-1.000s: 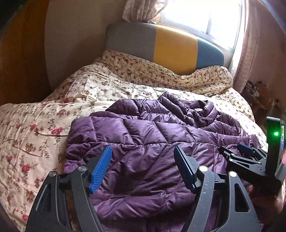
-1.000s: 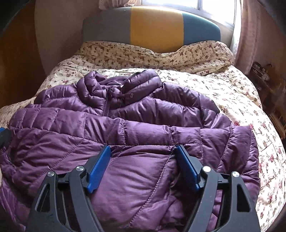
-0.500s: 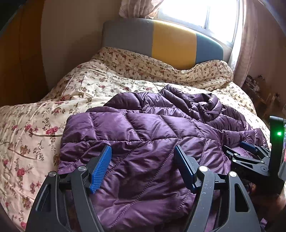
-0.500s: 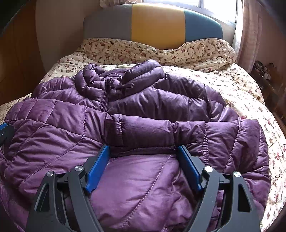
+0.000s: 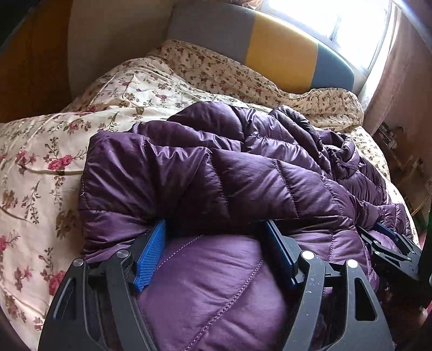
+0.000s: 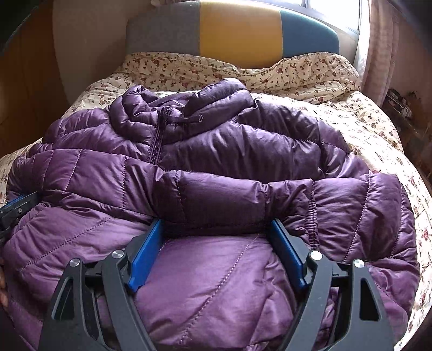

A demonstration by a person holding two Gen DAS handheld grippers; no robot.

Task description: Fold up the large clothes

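A purple quilted down jacket (image 6: pixel 216 151) lies spread across a bed covered by a cream floral duvet (image 5: pixel 48 162); its collar and zip (image 6: pixel 158 135) point toward the headboard (image 6: pixel 232 27), which is panelled in grey, yellow and teal; a window (image 5: pixel 337 24) glows behind it at the upper right, with a pinkish curtain (image 6: pixel 378 40) hanging beside it. In the right wrist view the right gripper (image 6: pixel 216 229) sits low over the near hem of the jacket, its blue-padded fingers (image 6: pixel 144 256) standing wide apart with a bulge of lighter purple fabric rising between them; the tips reach the underside of a folded roll of quilting that runs across the jacket, but whether the pads press the cloth cannot be told, and nothing looks pinched. In the left wrist view the left gripper (image 5: pixel 216 232) is placed the same way at the jacket's left portion, jaws spread wide, its ribbed blue pad (image 5: pixel 151 256) lying against puffed fabric that fills the gap; the tips are tucked just under an overhanging fold. The right gripper (image 5: pixel 388 243) also shows at the right edge of that view, resting on the jacket near the left one; a sliver of the left gripper (image 6: pixel 19 206) appears at the left edge of the right wrist view.
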